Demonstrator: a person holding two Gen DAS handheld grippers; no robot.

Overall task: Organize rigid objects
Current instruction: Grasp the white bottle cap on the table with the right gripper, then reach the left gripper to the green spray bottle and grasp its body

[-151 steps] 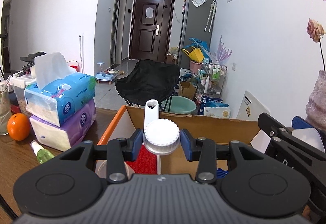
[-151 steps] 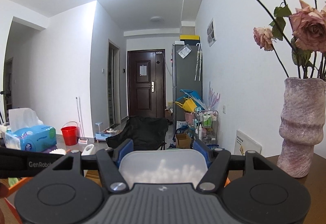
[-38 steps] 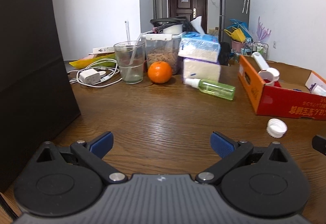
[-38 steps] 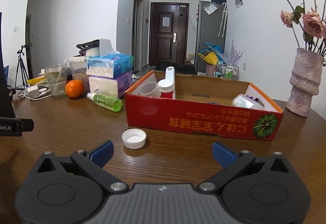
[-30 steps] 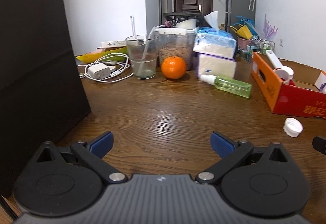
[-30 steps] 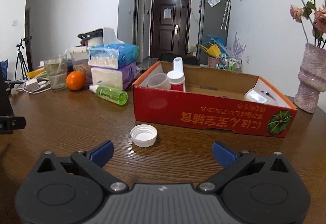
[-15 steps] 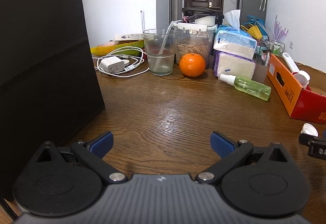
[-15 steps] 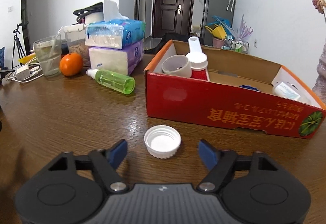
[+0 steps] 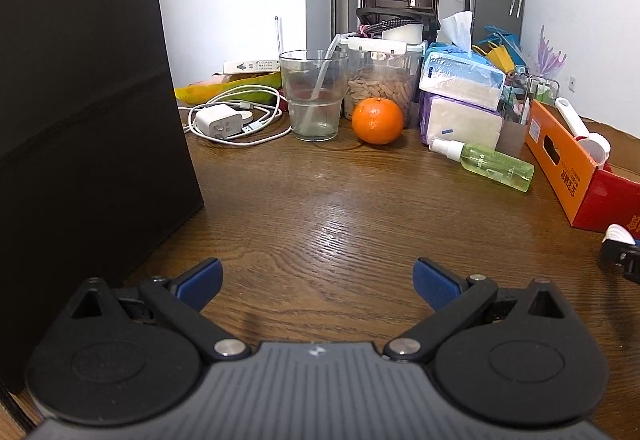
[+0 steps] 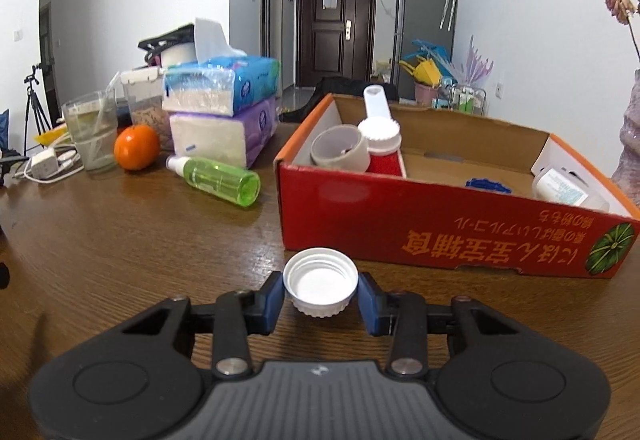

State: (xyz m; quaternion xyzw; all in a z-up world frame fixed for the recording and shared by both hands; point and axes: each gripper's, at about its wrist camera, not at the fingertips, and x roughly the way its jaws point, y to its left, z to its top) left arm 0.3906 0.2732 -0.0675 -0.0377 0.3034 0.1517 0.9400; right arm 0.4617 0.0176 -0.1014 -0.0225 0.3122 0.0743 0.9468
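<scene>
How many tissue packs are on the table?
2, stacked beside the red box: the blue tissue pack lies on top of the purple tissue pack, behind the green spray bottle. Others may be hidden behind the clutter.

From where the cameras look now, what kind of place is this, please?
Most likely a lived-in flat, at a wooden dining table. Household clutter shows it: stacked tissue packs, an orange, and a front door beside a fridge.
</scene>
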